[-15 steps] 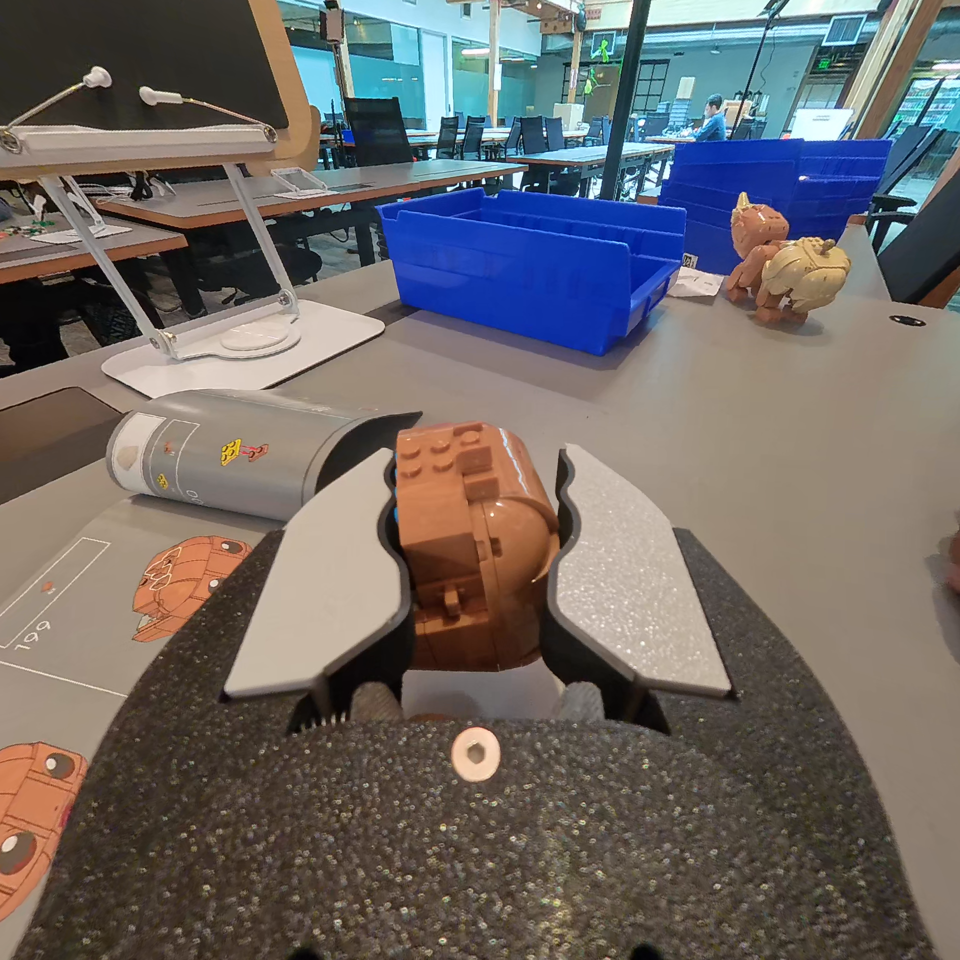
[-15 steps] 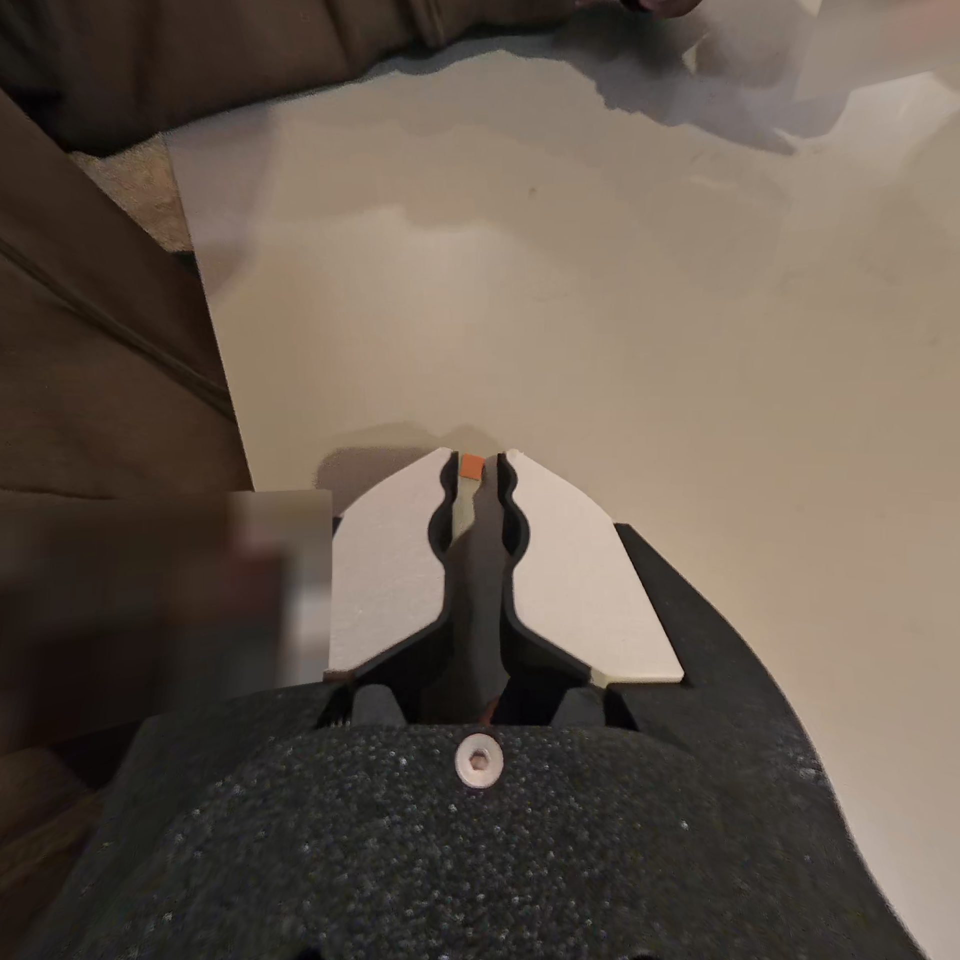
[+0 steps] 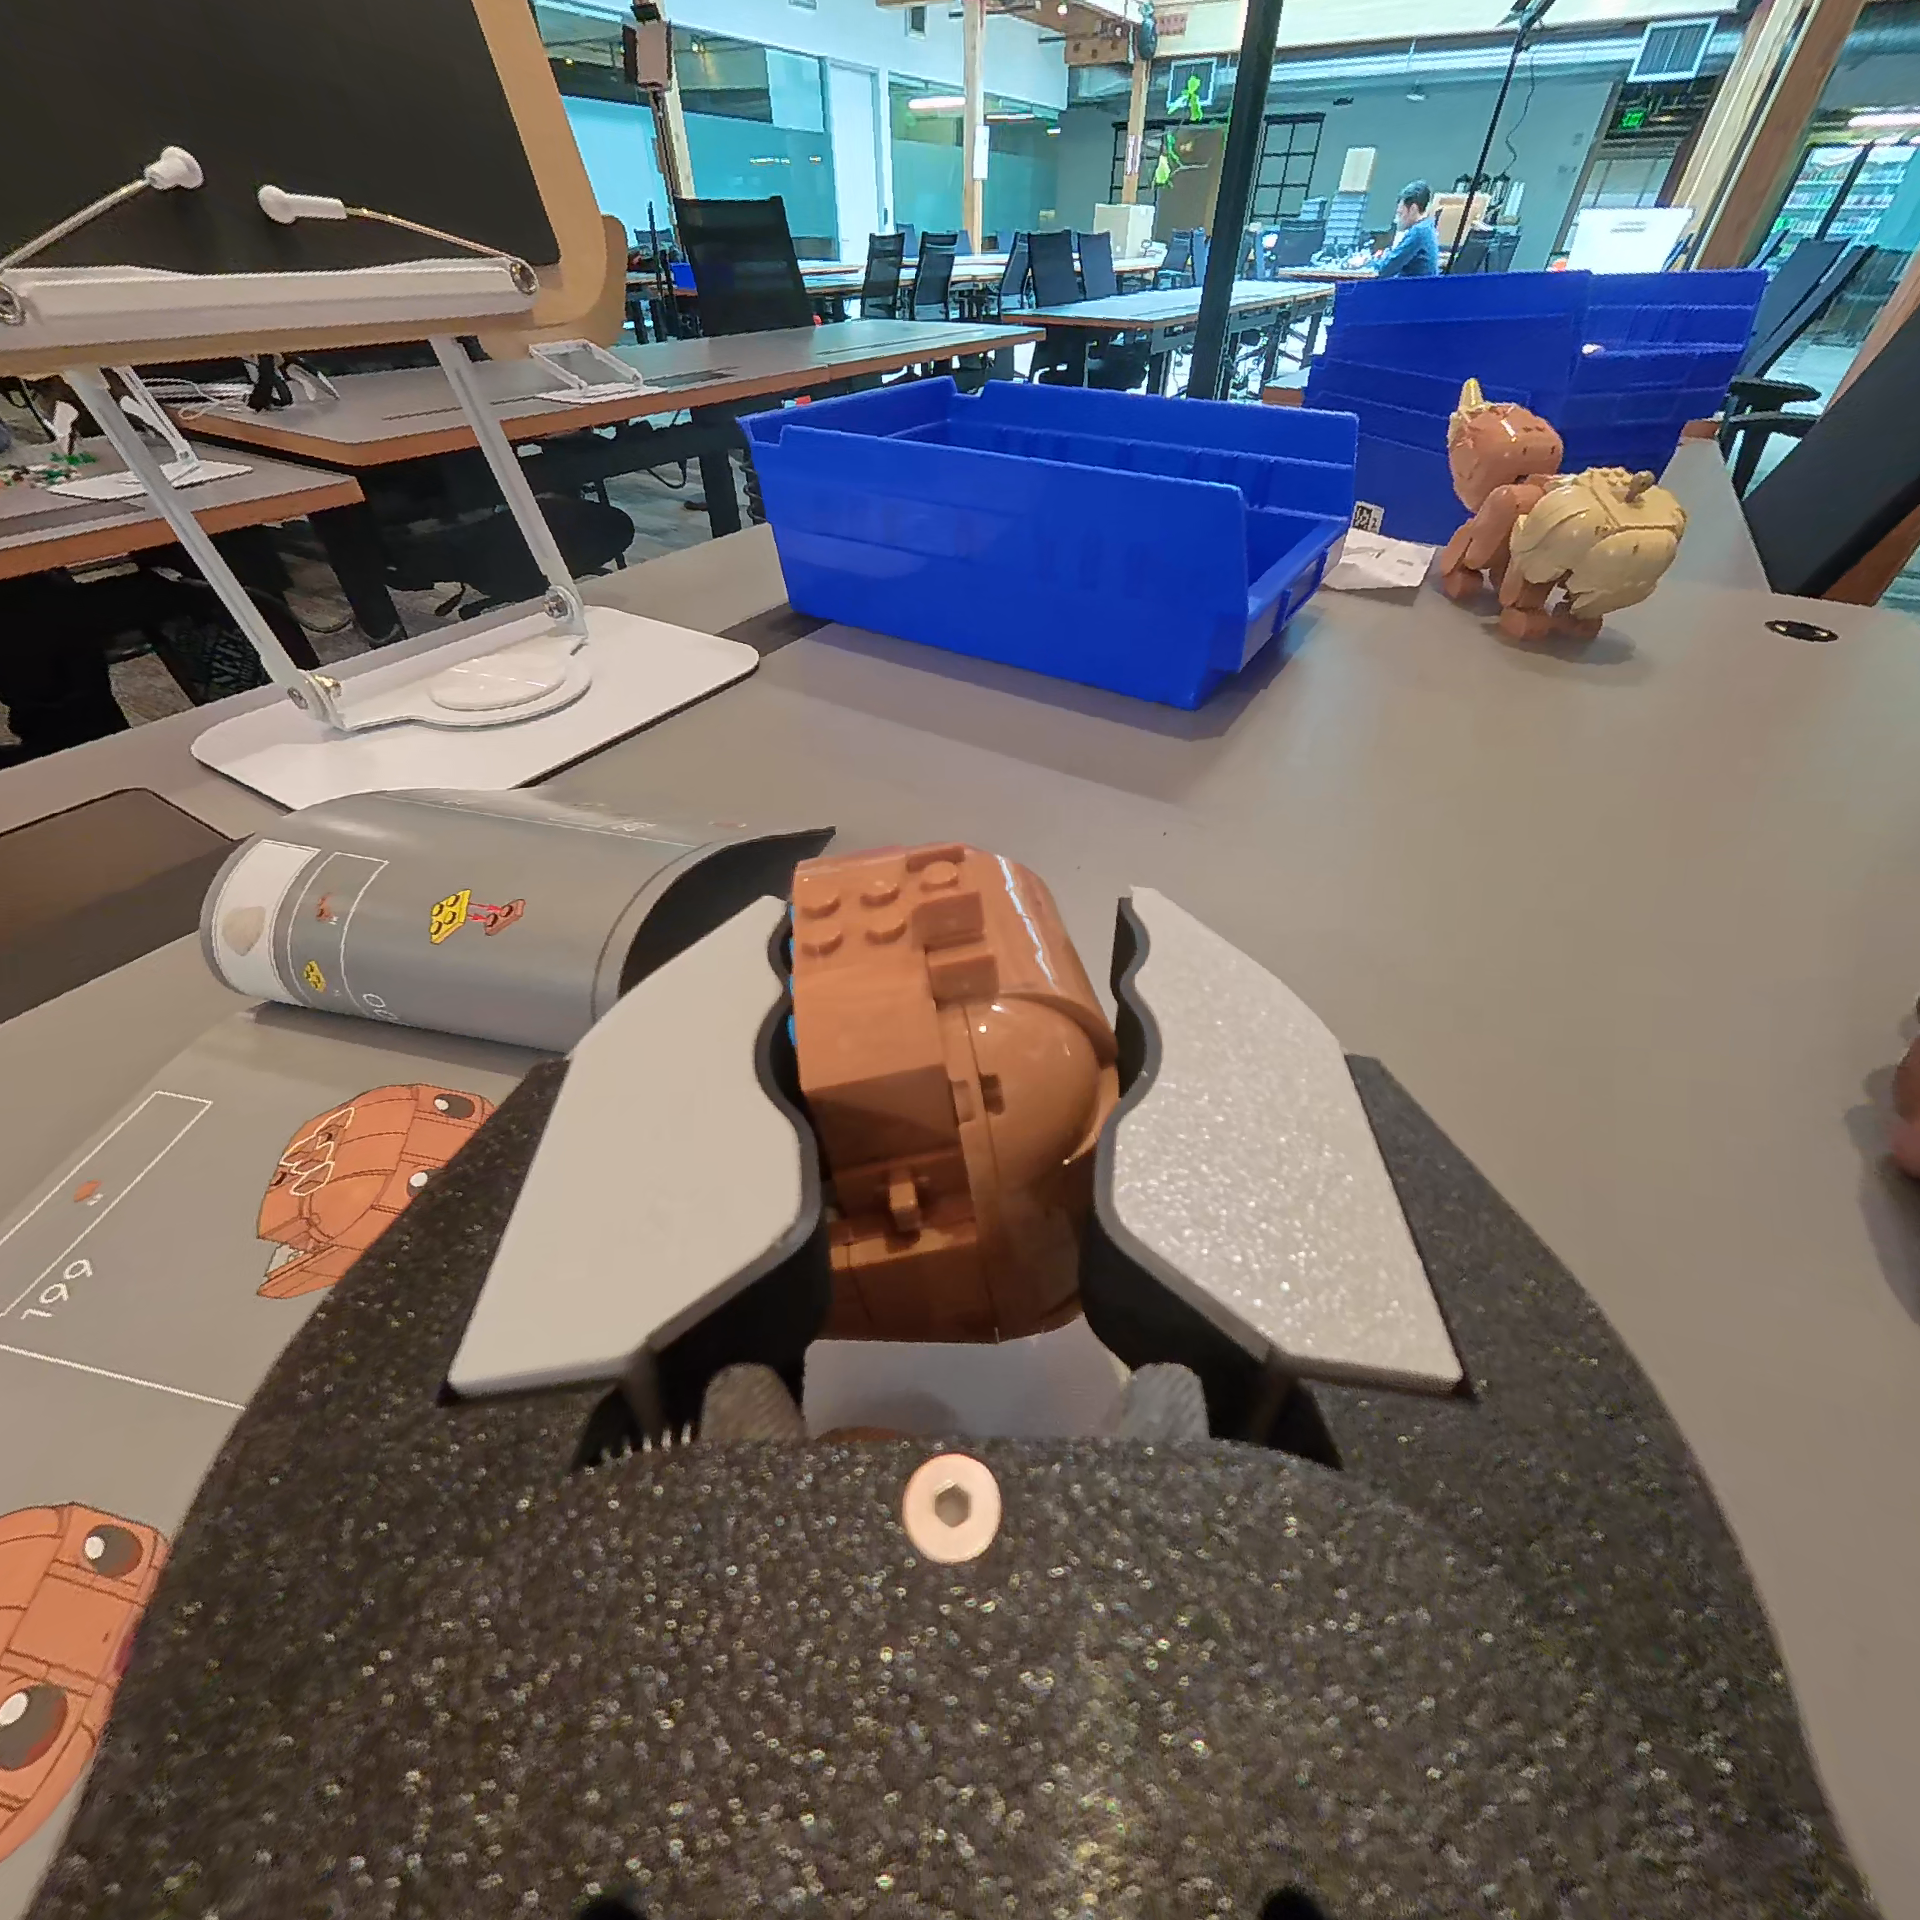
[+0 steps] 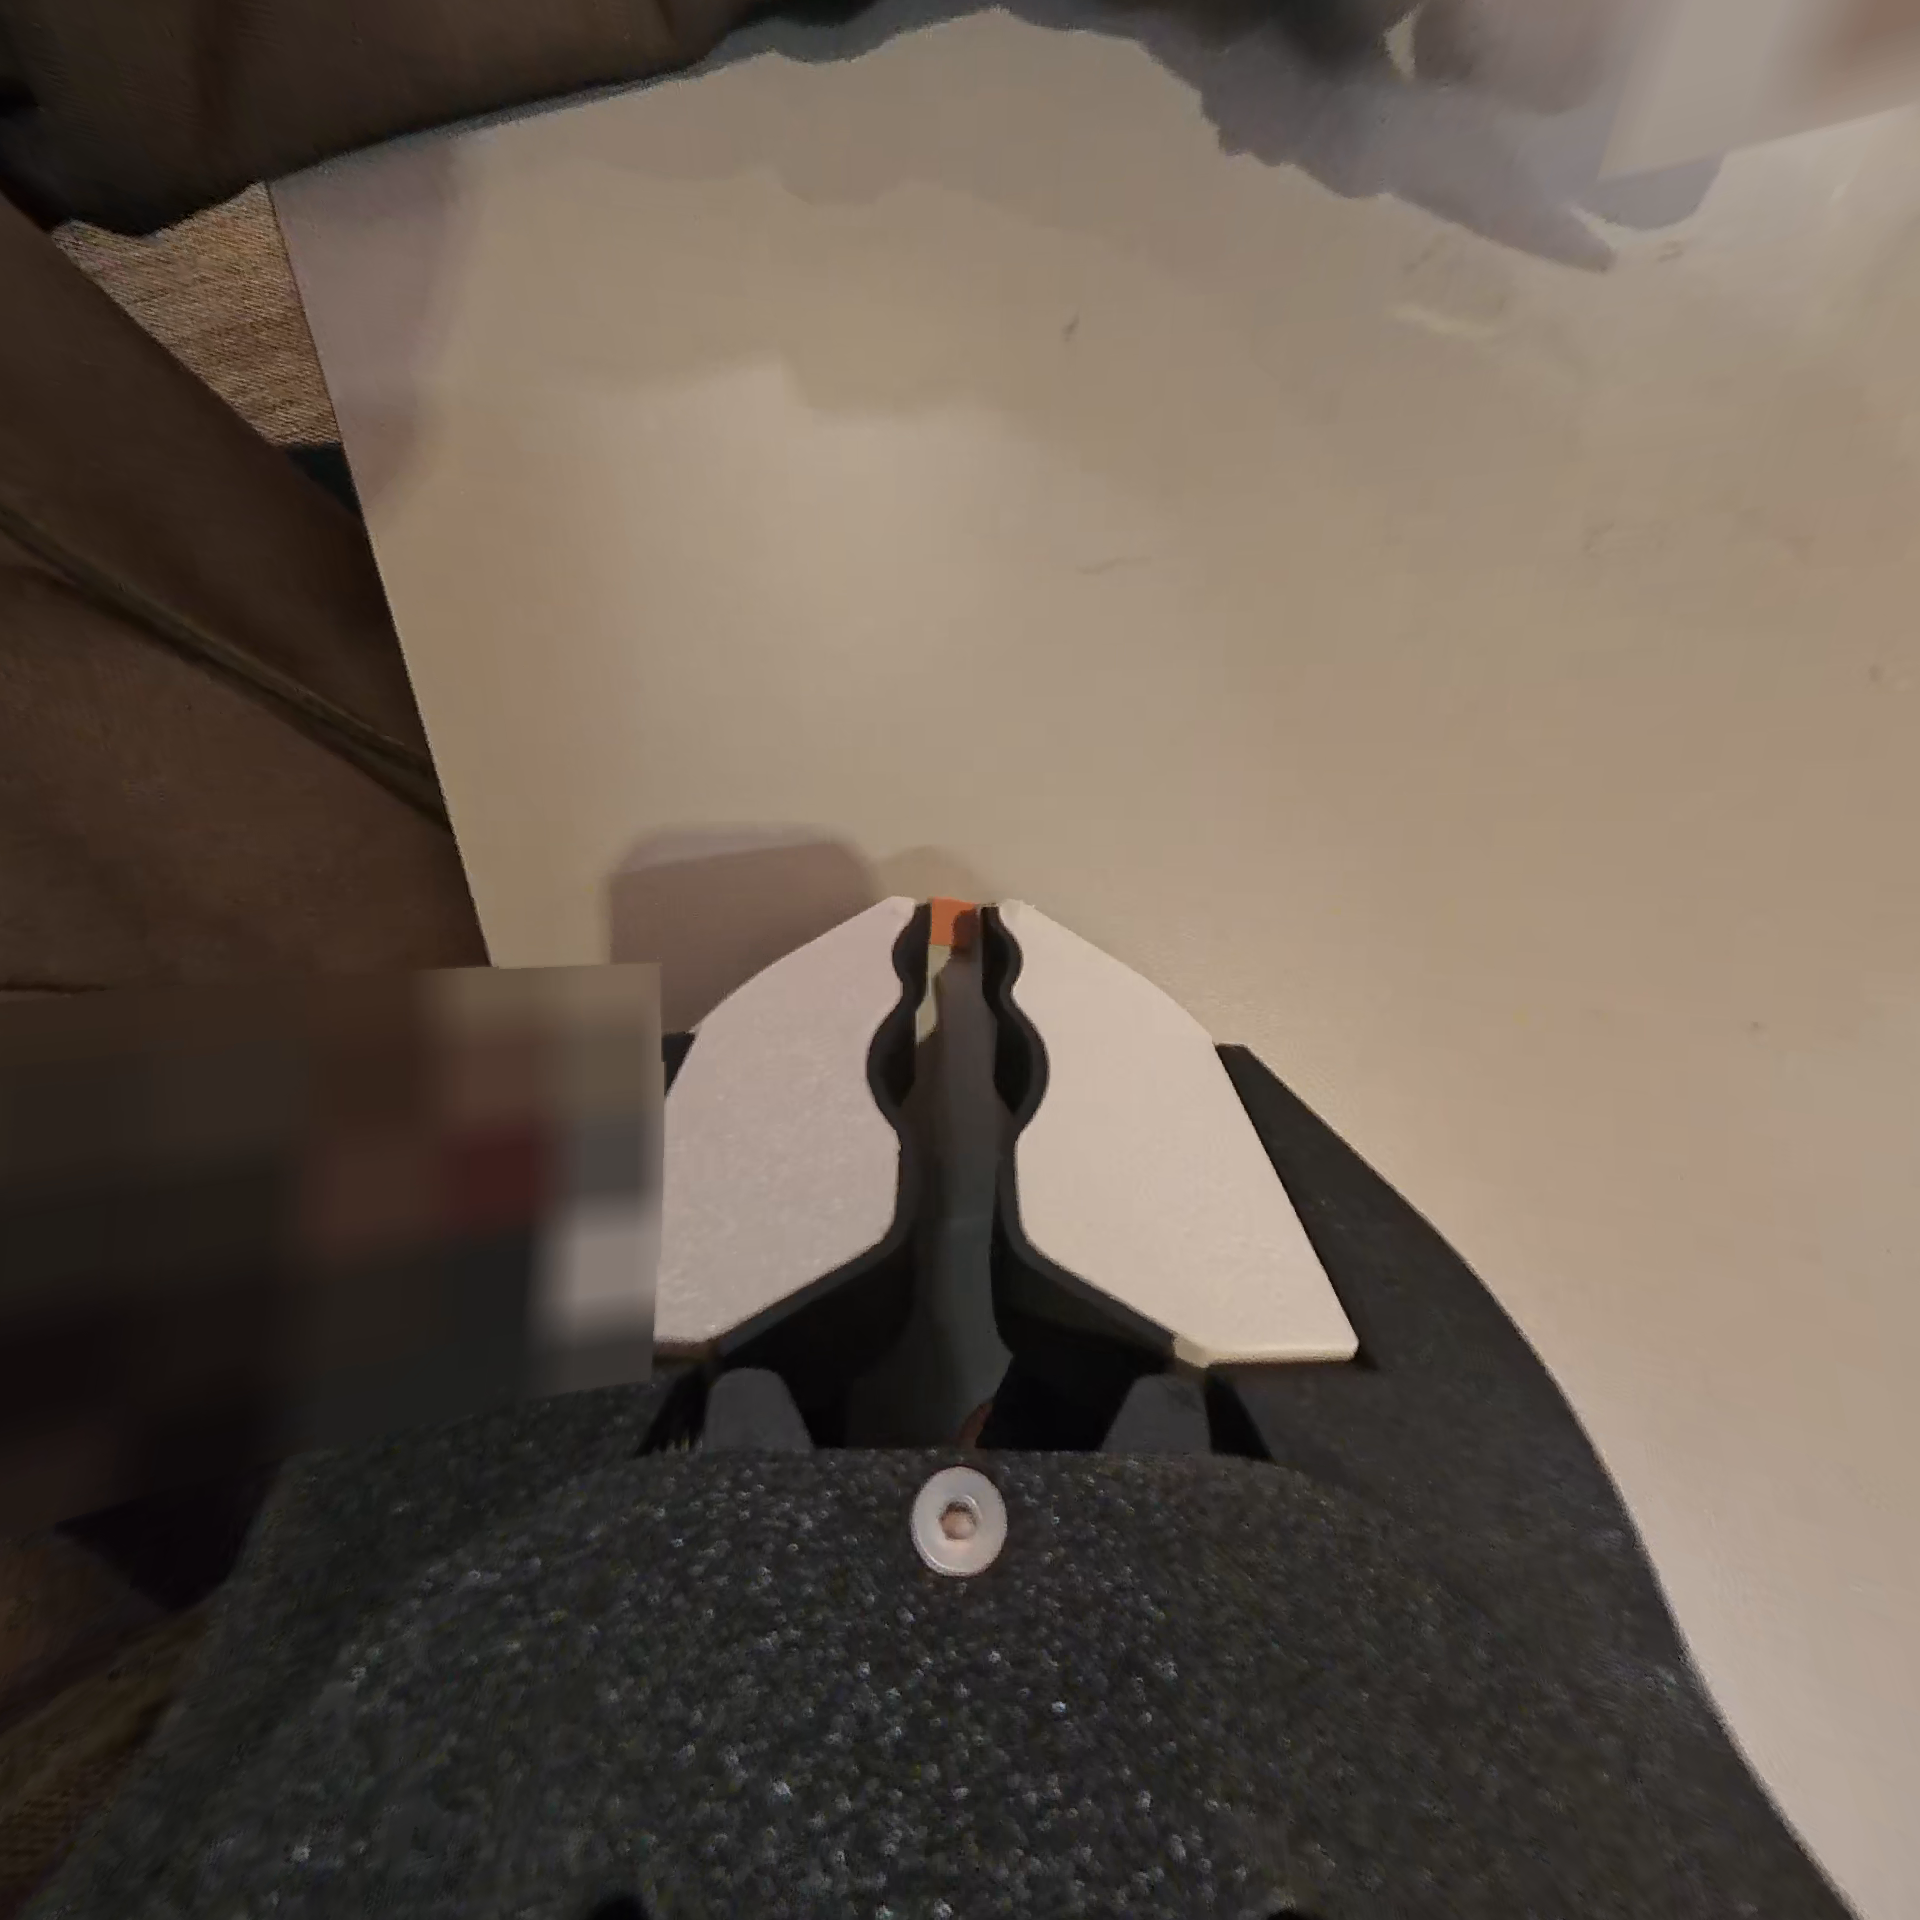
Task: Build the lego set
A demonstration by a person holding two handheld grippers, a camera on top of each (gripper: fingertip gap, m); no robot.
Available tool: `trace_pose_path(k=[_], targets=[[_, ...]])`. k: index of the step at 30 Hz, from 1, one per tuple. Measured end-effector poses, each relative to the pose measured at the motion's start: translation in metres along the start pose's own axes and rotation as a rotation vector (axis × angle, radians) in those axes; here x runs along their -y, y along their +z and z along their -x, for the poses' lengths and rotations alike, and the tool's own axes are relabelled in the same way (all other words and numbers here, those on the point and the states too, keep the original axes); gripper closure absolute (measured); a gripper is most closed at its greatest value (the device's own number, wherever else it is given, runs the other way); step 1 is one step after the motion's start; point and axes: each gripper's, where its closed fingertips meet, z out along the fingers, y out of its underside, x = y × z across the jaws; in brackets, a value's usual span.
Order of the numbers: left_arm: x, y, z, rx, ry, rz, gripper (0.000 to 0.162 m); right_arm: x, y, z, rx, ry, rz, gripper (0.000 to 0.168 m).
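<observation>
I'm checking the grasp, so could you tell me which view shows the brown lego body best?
The left wrist view: the brown lego body fills the centre, clamped in the left gripper. The right wrist view doesn't show it.

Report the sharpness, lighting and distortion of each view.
Left wrist view: bright, even light, sharp; wide-angle bending at the edges; glossy highlight on the brown build in the left gripper. Right wrist view: dimmer, warm-toned, soft shadows on the pale table; top right smeared; the right gripper pinches a small orange piece.
</observation>
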Motion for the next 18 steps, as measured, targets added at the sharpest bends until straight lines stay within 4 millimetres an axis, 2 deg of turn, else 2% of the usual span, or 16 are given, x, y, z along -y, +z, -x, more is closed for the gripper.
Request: trace_pose_path(k=[10,13,15,18], targets=[[-0.001,0.002,-0.016,-0.087,0.038,-0.004,0.105,0.005,0.000,-0.007,0.051,-0.031,-0.039,0.161],[-0.001,0.002,-0.025,-0.138,0.064,-0.013,0.105,0.012,-0.002,-0.021,0.066,-0.046,-0.084,0.161],[-0.001,0.002,-0.031,-0.168,0.074,-0.018,0.105,0.023,-0.006,-0.037,0.049,-0.056,-0.110,0.161],[-0.001,0.002,-0.036,-0.201,0.083,-0.019,0.105,0.051,-0.015,-0.066,0.012,-0.106,-0.180,0.161]])
